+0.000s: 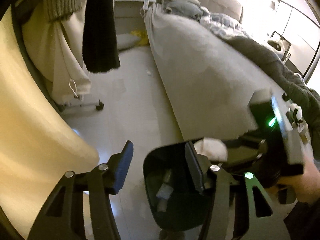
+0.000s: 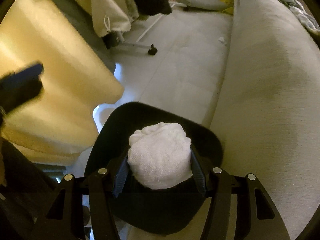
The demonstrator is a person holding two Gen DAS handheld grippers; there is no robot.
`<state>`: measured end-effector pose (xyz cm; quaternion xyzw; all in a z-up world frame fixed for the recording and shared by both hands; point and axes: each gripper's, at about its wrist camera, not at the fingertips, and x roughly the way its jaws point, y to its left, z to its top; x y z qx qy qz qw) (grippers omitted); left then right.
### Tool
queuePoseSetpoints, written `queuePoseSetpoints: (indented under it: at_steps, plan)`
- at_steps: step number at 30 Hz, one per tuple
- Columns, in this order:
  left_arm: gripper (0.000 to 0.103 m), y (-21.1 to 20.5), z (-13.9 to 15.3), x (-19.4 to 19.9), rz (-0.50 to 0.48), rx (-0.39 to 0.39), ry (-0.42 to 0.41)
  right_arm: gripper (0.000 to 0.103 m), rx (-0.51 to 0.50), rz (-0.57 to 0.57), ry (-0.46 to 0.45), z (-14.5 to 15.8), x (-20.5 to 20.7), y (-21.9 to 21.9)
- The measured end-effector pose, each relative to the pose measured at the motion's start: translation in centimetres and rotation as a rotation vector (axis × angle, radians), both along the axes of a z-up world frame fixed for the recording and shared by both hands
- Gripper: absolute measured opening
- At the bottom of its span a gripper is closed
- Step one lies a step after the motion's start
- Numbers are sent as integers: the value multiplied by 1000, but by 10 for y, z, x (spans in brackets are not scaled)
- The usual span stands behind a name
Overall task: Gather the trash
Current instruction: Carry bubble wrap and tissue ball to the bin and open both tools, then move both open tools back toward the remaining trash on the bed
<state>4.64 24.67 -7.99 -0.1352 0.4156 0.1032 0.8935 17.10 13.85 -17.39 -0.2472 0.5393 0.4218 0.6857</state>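
Taking the black bin (image 2: 152, 210) as the landmark: far to its left stands a pale yellow panel (image 2: 50, 92), and beyond that, further up the floor, light and dark garments (image 1: 66, 40) hang over a wheeled rack foot (image 2: 140, 48). In the right wrist view the blurred tip of the left gripper (image 2: 22, 84) shows to the left of the bin, in front of the yellow panel. In the left wrist view the left gripper (image 1: 160, 172) has its jaws spread with nothing between them; its blue-padded finger lies over bare floor to the left of the bin, and its other finger overlaps the bin's open mouth. Some scraps lie inside the bin on its dark bottom (image 1: 164, 190). Directly above the bin's opening, the right gripper (image 2: 160, 172) pinches a crumpled white wad of tissue (image 2: 160, 156), with both pads pressing its sides. Up the floor beyond the bin, close to the bed, lies a small white scrap (image 2: 221, 39). To the right of the bin runs the long grey side of a bed (image 2: 270, 100), with rumpled bedding (image 1: 230, 26) on top.
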Motion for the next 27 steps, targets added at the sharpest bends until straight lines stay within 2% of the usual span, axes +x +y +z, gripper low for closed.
queuePoseSetpoints:
  at_steps: [4,6,8,14,19,22,27]
  plan:
    - [53,-1,13,-4,7,27,-65,62,-46,41,-5,-12,-9,5]
    - [53,1,17,-6,9,39,-89,72,-61,49,7,-16,-12,6]
    - [53,1,22,-7,8,51,-118,76,-71,54,9,-18,-13,7]
    - [53,3,28,-9,12,62,-156,79,-87,47,-2,-19,-12,12]
    - [53,2,37,-9,13,77,-192,80,-31,44,-1,-10,-16,11]
    - [53,0,44,-9,9,100,-212,80,41,45,4,0,-17,7]
    - [53,-8,57,-4,3,116,-264,80,131,64,-45,26,-19,0]
